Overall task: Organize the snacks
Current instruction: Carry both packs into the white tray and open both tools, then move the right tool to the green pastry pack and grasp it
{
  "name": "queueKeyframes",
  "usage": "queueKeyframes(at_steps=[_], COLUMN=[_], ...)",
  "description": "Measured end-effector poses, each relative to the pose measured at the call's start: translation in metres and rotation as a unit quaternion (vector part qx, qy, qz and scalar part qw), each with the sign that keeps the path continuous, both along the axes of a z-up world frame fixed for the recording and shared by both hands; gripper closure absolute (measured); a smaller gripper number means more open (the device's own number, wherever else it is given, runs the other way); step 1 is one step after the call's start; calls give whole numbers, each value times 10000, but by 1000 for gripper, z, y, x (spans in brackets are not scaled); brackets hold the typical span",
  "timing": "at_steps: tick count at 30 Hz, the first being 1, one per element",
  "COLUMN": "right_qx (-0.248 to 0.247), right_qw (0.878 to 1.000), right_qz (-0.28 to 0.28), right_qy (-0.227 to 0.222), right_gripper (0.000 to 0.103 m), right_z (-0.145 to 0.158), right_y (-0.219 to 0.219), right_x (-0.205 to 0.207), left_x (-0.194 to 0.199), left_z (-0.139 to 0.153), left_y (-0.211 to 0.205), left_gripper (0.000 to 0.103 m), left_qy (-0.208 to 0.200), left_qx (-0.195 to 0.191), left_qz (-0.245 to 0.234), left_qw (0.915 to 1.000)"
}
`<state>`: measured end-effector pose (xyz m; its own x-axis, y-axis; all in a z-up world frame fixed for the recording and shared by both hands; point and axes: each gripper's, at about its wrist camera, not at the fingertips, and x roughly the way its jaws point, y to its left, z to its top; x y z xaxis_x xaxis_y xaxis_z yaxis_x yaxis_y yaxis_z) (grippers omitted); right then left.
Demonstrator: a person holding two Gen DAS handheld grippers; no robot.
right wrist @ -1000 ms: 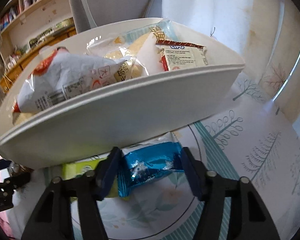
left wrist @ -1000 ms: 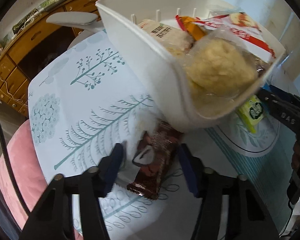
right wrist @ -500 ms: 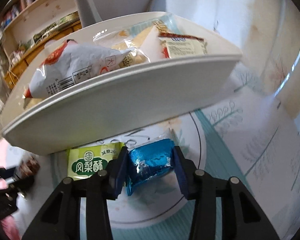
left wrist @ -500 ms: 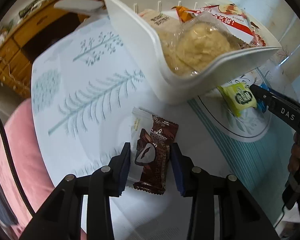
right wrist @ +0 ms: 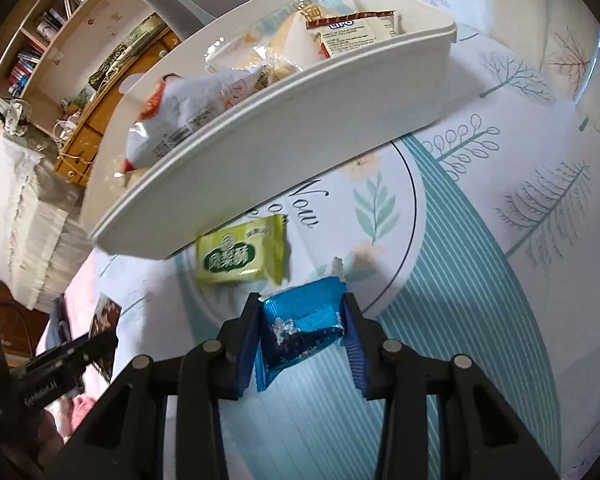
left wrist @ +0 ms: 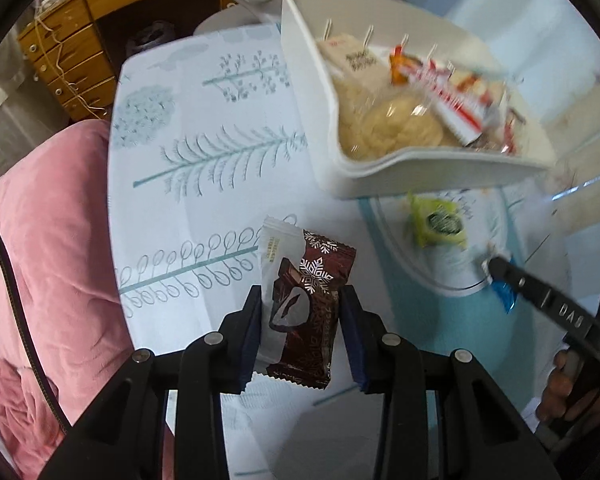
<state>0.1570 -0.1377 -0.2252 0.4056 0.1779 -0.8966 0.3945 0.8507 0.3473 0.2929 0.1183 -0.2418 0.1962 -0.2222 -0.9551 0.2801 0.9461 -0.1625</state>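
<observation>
Gripping a brown-and-white snowflake-printed chocolate wrapper (left wrist: pixel 300 304), the left tongs (left wrist: pixel 300 334) are clamped; the right tongs (right wrist: pixel 300 334), jaws just closing, pinch a crinkled blue foil packet (right wrist: pixel 302 326). A green pastry packet (right wrist: pixel 240 256) lies on the desk (right wrist: pixel 480 240) beside the white plastic snack bin (right wrist: pixel 284 148), where one packet reads "LIPO".

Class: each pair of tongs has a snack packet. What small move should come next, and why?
Probably lift both toward the white bin: the left tongs pinch the brown packet, the right tongs the blue packet; other snacks already lie in it.
</observation>
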Motion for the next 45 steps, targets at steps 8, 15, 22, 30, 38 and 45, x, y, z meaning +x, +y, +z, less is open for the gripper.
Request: queueKeyframes(at_steps=[8, 15, 22, 30, 38, 45], right_qx=[364, 308, 79, -350, -740, -565], right_qw=[9980, 9932, 9871, 9803, 9698, 9726], right_qz=[420, 841, 1121, 1315, 1486, 1571], right_qy=[-285, -749, -1143, -1431, -1787, -1619], right_gripper=[65, 65, 65, 65, 59, 52], right_z=[53, 103, 137, 147, 146, 139], right_y=[-16, -40, -59, -74, -75, -76], right_x=[4, 26, 50, 71, 88, 86], left_x=[12, 24, 43, 66, 77, 64], left_z=[60, 107, 131, 142, 137, 127], left_y=[-4, -31, -60, -88, -101, -92], left_gripper=[67, 67, 67, 66, 31, 30], left_qy=[-72, -245, -560, -841, -973, -622], left_qx=[-415, -561, -634, -778, -818, -658], left_qz=[416, 659, 758, 914, 1390, 1755], left_qw=[9982, 9959, 9935, 9892, 9821, 9803])
